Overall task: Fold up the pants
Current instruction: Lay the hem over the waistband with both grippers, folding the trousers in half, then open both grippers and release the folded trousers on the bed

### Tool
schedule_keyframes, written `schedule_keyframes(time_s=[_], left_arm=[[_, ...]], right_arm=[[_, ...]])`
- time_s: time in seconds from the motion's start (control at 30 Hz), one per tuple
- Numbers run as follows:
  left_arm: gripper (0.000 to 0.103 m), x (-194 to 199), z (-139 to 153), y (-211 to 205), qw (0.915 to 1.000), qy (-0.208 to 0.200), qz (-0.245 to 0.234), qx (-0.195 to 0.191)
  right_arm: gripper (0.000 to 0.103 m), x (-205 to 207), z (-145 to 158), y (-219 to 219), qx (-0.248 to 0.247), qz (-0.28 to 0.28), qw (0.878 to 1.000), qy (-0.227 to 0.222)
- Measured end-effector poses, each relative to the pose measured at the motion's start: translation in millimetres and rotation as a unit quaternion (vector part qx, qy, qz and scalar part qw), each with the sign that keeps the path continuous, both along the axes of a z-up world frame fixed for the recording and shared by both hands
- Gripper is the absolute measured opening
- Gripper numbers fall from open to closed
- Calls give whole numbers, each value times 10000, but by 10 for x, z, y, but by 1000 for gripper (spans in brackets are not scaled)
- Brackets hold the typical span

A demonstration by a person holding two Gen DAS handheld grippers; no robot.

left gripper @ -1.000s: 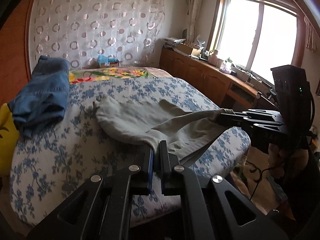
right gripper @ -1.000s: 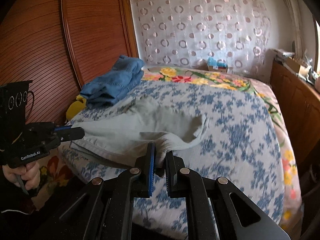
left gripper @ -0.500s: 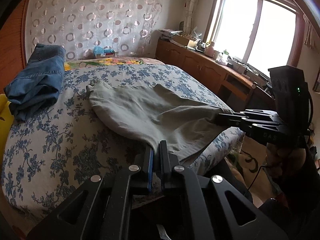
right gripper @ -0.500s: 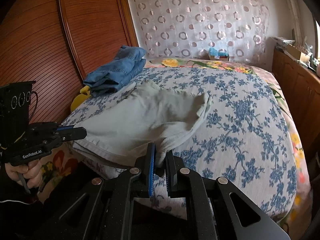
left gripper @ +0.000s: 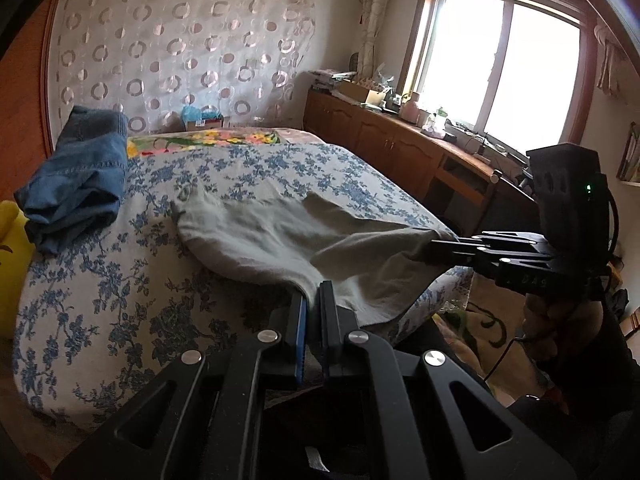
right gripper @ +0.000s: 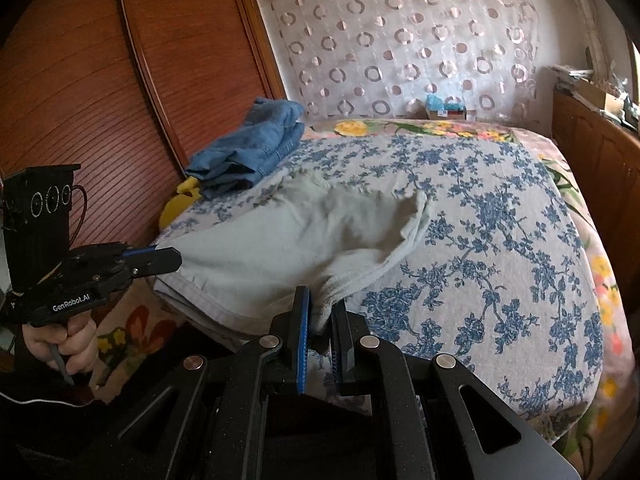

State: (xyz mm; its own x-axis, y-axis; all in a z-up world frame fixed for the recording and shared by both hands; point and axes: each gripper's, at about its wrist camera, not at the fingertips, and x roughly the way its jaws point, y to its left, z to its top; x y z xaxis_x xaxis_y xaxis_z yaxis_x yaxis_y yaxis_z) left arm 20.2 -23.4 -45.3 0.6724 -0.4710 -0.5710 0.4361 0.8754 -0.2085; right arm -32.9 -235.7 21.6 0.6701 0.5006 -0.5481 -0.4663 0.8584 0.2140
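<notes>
1. Both grippers are at the near edge of the bed, each with a corner of the grey pants pinched in it.
2. The left gripper has its jaws closed down on one end of the pants' near edge, with fabric bunched between the blue pads.
3. The right gripper has its jaws clamped too, a narrow gap between them filled with gathered cloth.
4. In the left view the right gripper comes in from the side, its tips gripping the other end of the cloth.
5. In the right view the left gripper does the same from the opposite side.
6. The near edge hangs stretched between the two grippers, lifted off the bed and sagging in the middle.
7. The rest of the pants lies on the blue-flowered bedspread, the far end rumpled, one corner curled up.
8. Folded jeans sit well apart at the bed's far corner, by the wooden wall panel.
9. A yellow item peeks out just beside the jeans; what it is I cannot tell.
</notes>
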Motion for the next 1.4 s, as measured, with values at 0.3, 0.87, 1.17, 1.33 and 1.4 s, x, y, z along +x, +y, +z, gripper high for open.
schedule_keyframes(time_s=[0.3,0.87,1.17,1.33,1.4], left_arm=[[6,52,-27,57,9999,60,68,-113],[6,727,-20,55,9983,124,414,-395],[6,904,131,145,9974,-99,584,-401],[6,1045,59,140,9974,-59,654,-310],[6,1094,-9,122,9974,-1,684,-232]], right_arm=[[9,-48,24,-81,168,18,9998,-85],[9,781,-37,191,-65,-313,9993,-202],[9,999,14,205,-67,-377,9985,-401],[9,1237,-37,258,-147,-432,9984,-327],[9,1319,-88,294,-184,-446,9985,-257]])
